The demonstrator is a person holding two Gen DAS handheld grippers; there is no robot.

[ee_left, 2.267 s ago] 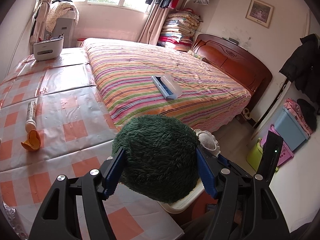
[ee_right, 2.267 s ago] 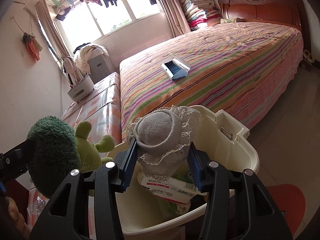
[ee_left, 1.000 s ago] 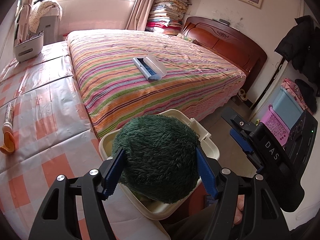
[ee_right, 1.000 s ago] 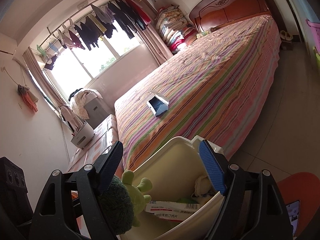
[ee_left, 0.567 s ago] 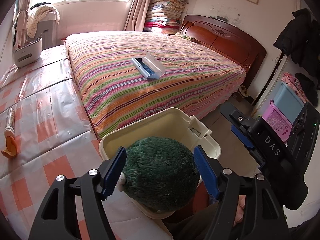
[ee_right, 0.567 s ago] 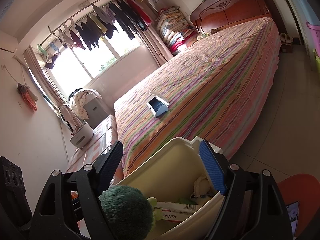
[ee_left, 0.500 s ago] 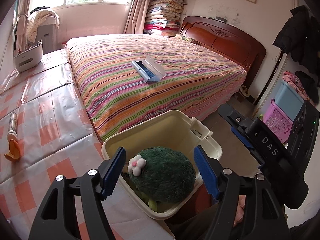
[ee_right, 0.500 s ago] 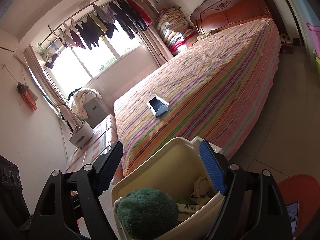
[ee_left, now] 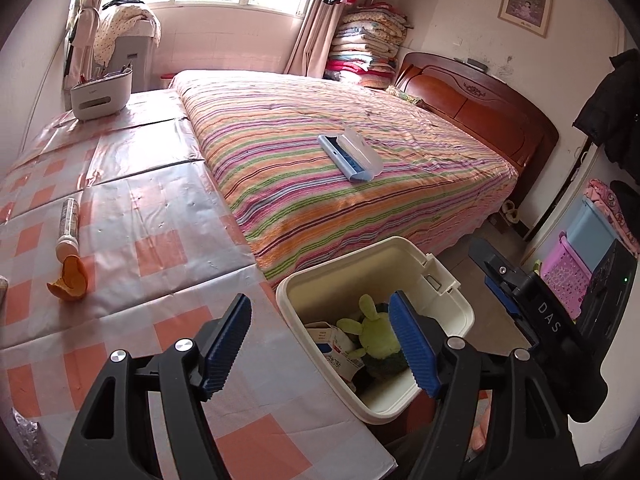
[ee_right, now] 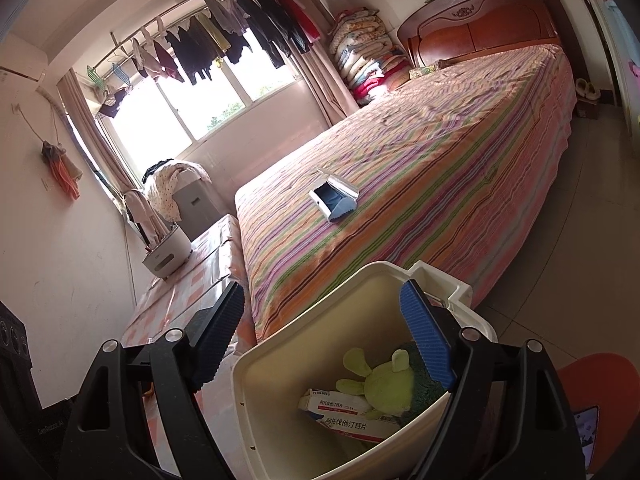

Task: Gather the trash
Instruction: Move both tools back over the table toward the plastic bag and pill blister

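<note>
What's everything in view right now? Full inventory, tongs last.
Cream plastic bin: 1, cream, on the floor at the table corner beside the bed.
Green plush toy: 1, light and dark green, inside the bin.
White cardboard medicine box: 1, white, inside the bin under the toy.
Orange peel piece: 1, orange, on the checked tablecloth.
White tube: 1, white, lying just behind the peel.
Blue and white case: 1, on the striped bed.
White desk organiser: 1, far table end.
Left tongs: open, empty.
Right tongs: open, empty.

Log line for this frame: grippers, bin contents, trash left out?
left gripper: open | right gripper: open | bin: green plush, medicine box | on table: orange peel, tube
</note>
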